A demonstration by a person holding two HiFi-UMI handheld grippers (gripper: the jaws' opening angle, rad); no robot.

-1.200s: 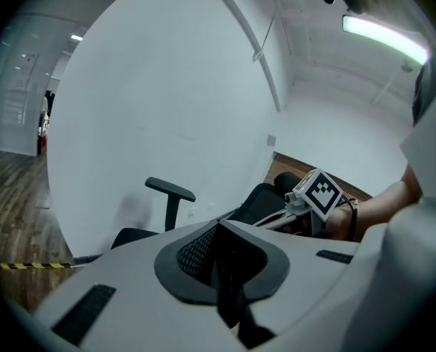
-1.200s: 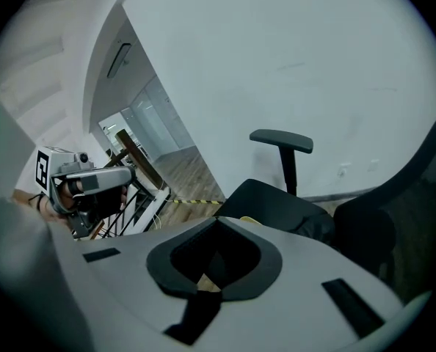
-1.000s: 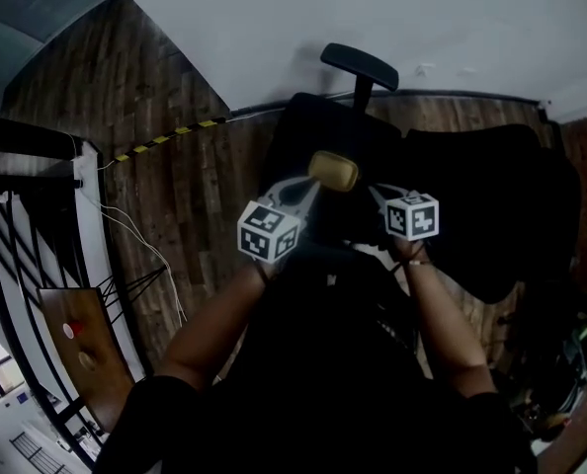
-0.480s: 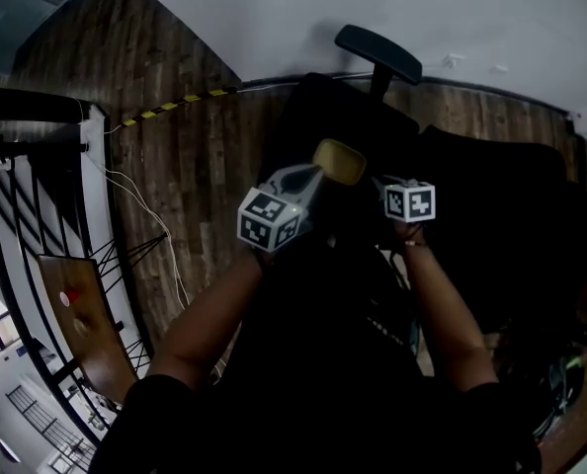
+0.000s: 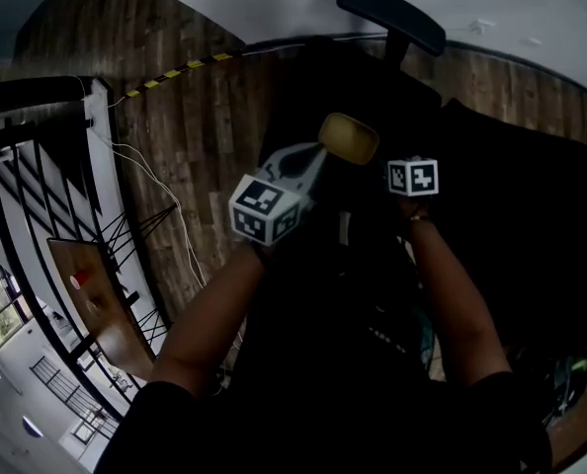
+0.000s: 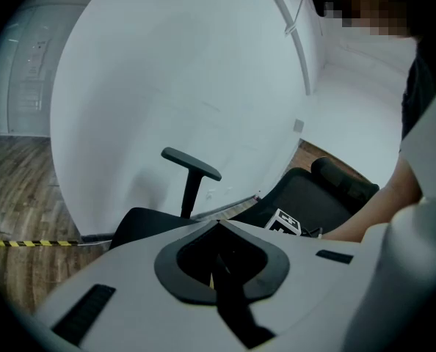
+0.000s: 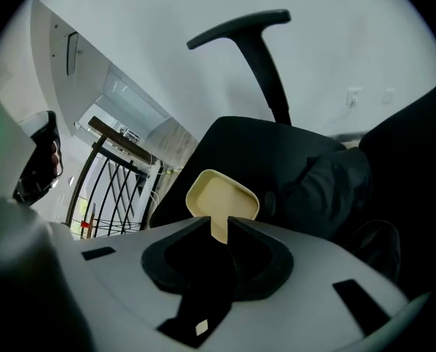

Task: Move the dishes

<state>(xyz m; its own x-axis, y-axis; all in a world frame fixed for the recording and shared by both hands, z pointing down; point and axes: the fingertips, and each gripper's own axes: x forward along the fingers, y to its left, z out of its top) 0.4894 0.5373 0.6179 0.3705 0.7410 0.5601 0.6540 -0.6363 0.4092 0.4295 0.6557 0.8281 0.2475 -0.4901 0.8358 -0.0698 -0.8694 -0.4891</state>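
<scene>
A pale yellow rectangular dish (image 5: 349, 138) hangs in the air over a black office chair (image 5: 373, 77). In the right gripper view the dish (image 7: 222, 195) stands tilted straight ahead, its near rim pinched between the jaws of my right gripper (image 7: 219, 224), which is shut on it. In the head view only that gripper's marker cube (image 5: 413, 177) shows clearly. My left gripper (image 5: 313, 156) points at the dish's left edge, and whether it touches I cannot tell. In its own view the left gripper (image 6: 218, 226) has its jaws together and no dish shows beyond them.
The chair's armrest (image 5: 392, 18) rises behind the dish, in front of a white wall. A black metal railing (image 5: 37, 166) and a white cable (image 5: 165, 215) are at the left on the wood floor. Yellow-black tape (image 5: 175, 72) runs along the wall's foot.
Both grippers and the dish have shifted a little farther out over the chair, toward the armrest. The hold on the dish looks the same.
</scene>
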